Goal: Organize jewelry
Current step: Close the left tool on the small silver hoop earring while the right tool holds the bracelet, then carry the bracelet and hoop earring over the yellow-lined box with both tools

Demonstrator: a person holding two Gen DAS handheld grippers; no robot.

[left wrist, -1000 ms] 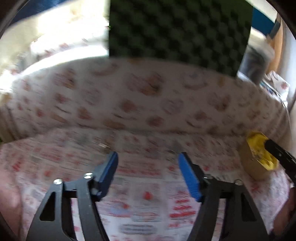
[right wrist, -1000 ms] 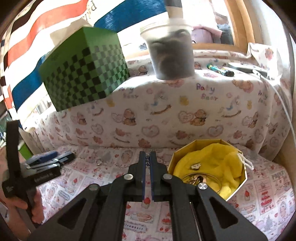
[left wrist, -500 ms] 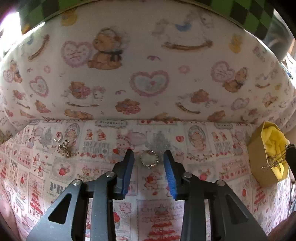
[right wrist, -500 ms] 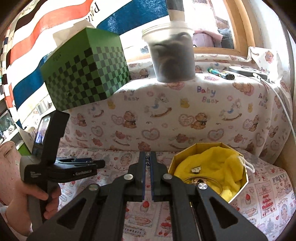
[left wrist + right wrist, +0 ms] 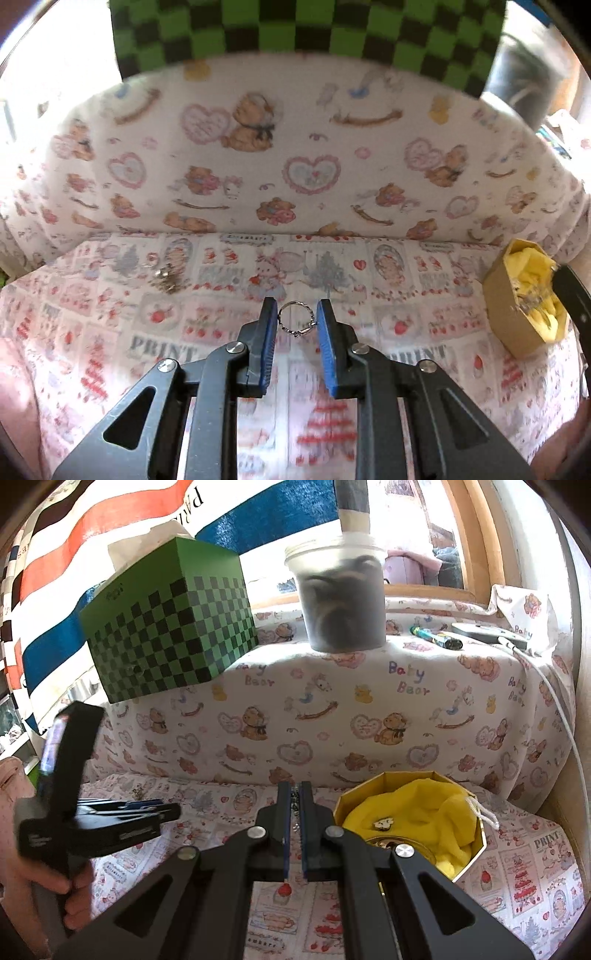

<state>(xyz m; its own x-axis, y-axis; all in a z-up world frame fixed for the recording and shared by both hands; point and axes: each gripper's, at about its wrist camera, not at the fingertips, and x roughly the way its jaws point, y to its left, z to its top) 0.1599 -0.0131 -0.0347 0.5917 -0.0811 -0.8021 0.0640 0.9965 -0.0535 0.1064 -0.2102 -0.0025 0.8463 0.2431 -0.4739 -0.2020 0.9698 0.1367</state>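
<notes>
My left gripper (image 5: 295, 314) is shut on a thin silver ring (image 5: 296, 320), held between its blue pads just above the patterned cloth. It also shows in the right wrist view (image 5: 162, 810), at the left. More silver jewelry (image 5: 167, 278) lies on the cloth to the far left. My right gripper (image 5: 294, 794) is shut on a small dark chain piece (image 5: 294, 801) that hangs between its pads. An octagonal gold box (image 5: 410, 823) with yellow cloth and jewelry inside stands at the right; it shows in the left wrist view (image 5: 513, 314) too.
A raised padded ledge (image 5: 332, 709) covered in bear-print cloth runs along the back. On it stand a green checkered box (image 5: 170, 631), a lidded plastic tub (image 5: 341, 602), pens and a cable (image 5: 554, 698). A striped cloth hangs behind.
My left gripper dropped to the cloth, closed around the silver ring and has lifted it slightly. My right gripper stayed shut and nearly still by the gold box.
</notes>
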